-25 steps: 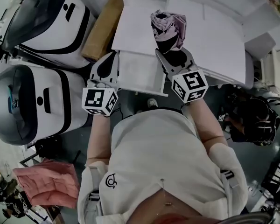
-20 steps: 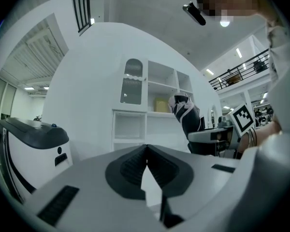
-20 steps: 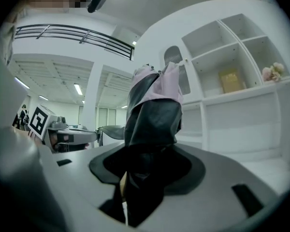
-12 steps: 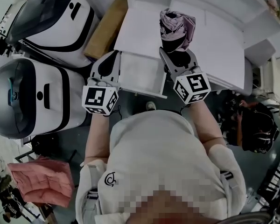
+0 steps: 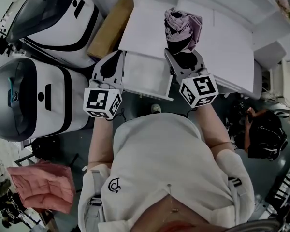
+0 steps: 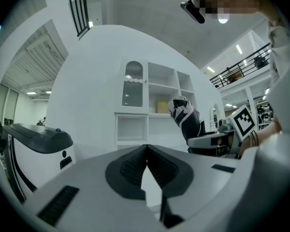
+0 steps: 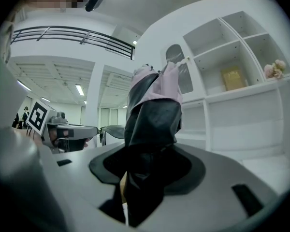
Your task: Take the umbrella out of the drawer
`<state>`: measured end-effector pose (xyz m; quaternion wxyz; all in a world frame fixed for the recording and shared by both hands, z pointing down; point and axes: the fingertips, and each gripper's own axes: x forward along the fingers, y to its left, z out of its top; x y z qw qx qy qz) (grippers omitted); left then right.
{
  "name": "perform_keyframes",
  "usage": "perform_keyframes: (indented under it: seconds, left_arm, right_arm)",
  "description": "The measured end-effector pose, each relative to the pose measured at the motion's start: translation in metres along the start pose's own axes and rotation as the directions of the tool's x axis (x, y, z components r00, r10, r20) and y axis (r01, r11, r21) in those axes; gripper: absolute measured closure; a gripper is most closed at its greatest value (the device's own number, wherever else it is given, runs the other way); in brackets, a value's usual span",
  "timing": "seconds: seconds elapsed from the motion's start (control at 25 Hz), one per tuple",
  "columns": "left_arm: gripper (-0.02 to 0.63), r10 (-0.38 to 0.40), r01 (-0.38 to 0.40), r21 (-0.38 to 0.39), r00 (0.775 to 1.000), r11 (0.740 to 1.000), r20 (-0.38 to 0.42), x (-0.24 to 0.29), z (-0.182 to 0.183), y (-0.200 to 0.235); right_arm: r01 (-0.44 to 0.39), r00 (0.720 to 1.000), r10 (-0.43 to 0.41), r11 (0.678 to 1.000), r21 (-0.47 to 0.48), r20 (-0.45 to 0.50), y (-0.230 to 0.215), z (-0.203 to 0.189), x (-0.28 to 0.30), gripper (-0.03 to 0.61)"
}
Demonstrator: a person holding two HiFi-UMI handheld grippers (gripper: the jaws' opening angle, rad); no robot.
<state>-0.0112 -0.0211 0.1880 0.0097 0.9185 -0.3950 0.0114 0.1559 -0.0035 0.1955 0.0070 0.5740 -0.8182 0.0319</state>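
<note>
Holding the folded black-and-lilac fabric umbrella point(image 5: 182, 27) outside the open white drawer point(image 5: 144, 75).
My right gripper point(image 5: 183, 57) is clamped on its dark lower end, by the drawer's right corner; my left gripper point(image 5: 111, 66), jaws together and empty, sits at the drawer's left edge.

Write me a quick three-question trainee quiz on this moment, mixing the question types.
1. True or false: the right gripper is shut on the umbrella.
2. What is between the jaws of the left gripper? A) a drawer handle B) nothing C) the umbrella
3. Fill in: the white drawer below the umbrella stands ____ (open or closed).
Key: 1 true; 2 B; 3 open.
</note>
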Motion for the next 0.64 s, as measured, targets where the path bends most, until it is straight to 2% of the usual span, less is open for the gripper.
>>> perform_keyframes:
  seconds: [0.64]
  left_arm:
    - [0.603,-0.011,0.011,0.007,1.000,1.000,-0.014,0.011,-0.004,-0.002]
  right_arm:
    - [0.008,1.000,-0.008,1.000,0.009,-0.006,-0.001,-0.007,0.009,0.373]
